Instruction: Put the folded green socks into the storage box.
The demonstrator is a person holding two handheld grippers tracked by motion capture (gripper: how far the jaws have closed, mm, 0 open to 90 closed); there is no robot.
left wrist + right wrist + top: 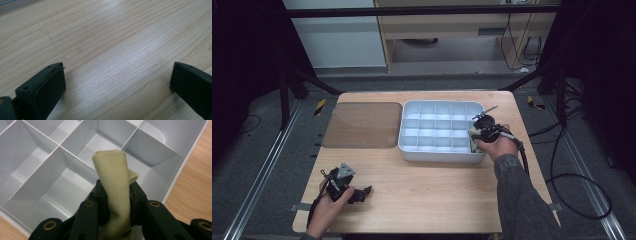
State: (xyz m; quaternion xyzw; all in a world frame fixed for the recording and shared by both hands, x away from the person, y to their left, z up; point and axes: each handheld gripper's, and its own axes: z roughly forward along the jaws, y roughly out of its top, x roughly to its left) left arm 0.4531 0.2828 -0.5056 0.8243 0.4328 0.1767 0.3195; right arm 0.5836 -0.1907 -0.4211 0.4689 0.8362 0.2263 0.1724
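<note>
With the right gripper [117, 192] clamped on the folded cloth [113, 173], wipe each compartment of the tray [437, 155] w/ light pressure, prob. the right-edge cell first; left gripper [117, 82] rests agape on the tabletop [112, 37].

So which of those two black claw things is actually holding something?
The right gripper, over the white divided tray: its jaws pinch a folded beige cloth. The left gripper rests over bare table, jaws wide apart.

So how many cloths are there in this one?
1. A folded yellowish cloth is clamped in the right gripper, held over the compartments at the right end of the white divided tray. None lies elsewhere on the table; the gripper hides part of the tray.
</note>
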